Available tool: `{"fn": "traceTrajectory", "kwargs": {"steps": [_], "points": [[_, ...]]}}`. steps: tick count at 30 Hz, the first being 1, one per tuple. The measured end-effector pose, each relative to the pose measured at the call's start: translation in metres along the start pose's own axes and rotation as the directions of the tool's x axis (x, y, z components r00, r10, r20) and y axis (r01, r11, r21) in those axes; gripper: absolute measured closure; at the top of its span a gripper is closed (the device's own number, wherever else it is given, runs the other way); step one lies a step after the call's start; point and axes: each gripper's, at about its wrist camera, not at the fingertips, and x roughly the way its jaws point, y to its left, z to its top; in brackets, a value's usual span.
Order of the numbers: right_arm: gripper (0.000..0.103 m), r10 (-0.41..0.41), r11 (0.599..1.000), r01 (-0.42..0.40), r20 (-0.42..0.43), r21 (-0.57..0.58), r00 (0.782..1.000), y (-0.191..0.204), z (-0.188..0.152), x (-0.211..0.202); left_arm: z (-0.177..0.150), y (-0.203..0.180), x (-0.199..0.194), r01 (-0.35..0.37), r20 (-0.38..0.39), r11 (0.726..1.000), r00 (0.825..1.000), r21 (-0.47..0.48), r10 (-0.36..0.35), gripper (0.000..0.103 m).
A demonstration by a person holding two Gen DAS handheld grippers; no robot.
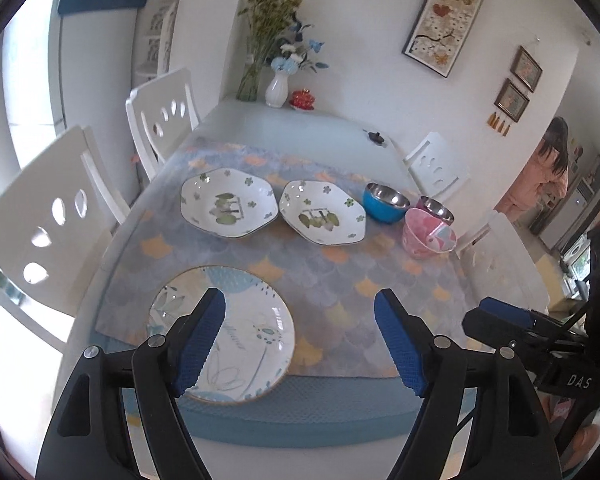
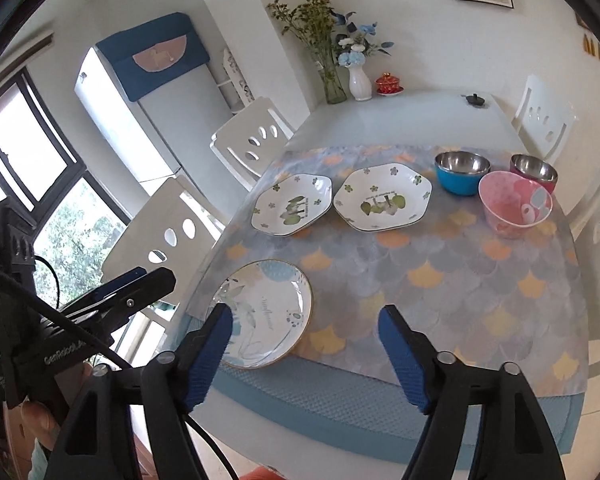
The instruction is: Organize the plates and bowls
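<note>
A round plate with blue leaf print (image 1: 236, 332) (image 2: 266, 314) lies at the near left of the table. Two white angular plates with green leaves (image 1: 228, 202) (image 1: 322, 213) sit side by side behind it; they also show in the right wrist view (image 2: 292, 205) (image 2: 382, 197). A blue steel-lined bowl (image 1: 385, 202) (image 2: 462, 172), a dark red steel-lined bowl (image 1: 436, 207) (image 2: 534, 171) and a pink bowl (image 1: 428, 234) (image 2: 514, 204) stand at the right. My left gripper (image 1: 300, 340) is open and empty above the near edge. My right gripper (image 2: 306, 354) is open and empty beside it.
A patterned mat (image 1: 340, 272) covers the near part of the table. White chairs (image 1: 48, 216) (image 1: 162, 116) stand on the left, others (image 1: 436, 166) on the right. Vases with flowers (image 1: 276, 88) and a red lidded cup (image 1: 302, 100) stand at the far edge. A person (image 1: 544, 172) stands at far right.
</note>
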Motion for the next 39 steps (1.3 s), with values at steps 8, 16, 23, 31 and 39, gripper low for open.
{"fn": "traceTrajectory", "kwargs": {"steps": [8, 16, 23, 31, 39], "points": [[0.027, -0.021, 0.996, 0.021, -0.004, 0.085, 1.0, 0.005, 0.039, 0.074, 0.043, 0.073, 0.061, 0.004, -0.072, 0.999, 0.997, -0.039, -0.007, 0.027], [0.053, -0.112, 0.977, 0.13, -0.107, 0.171, 0.988, 0.005, 0.074, 0.22, 0.081, 0.154, 0.16, -0.016, -0.18, 0.998, 0.984, -0.057, 0.005, 0.03], [0.057, -0.126, 0.96, 0.167, -0.185, 0.225, 0.975, -0.001, 0.096, 0.313, 0.103, 0.194, 0.24, 0.025, -0.286, 0.994, 0.957, -0.106, -0.054, 0.06], [0.073, -0.222, 0.947, 0.27, -0.254, 0.173, 0.941, 0.0, 0.109, 0.36, 0.107, 0.215, 0.288, 0.057, -0.352, 0.984, 0.929, -0.166, -0.113, 0.061], [0.073, -0.3, 0.927, 0.352, -0.309, 0.129, 0.902, 0.02, 0.108, 0.374, 0.113, 0.226, 0.302, 0.073, -0.362, 0.982, 0.923, -0.173, -0.132, 0.062]]}}
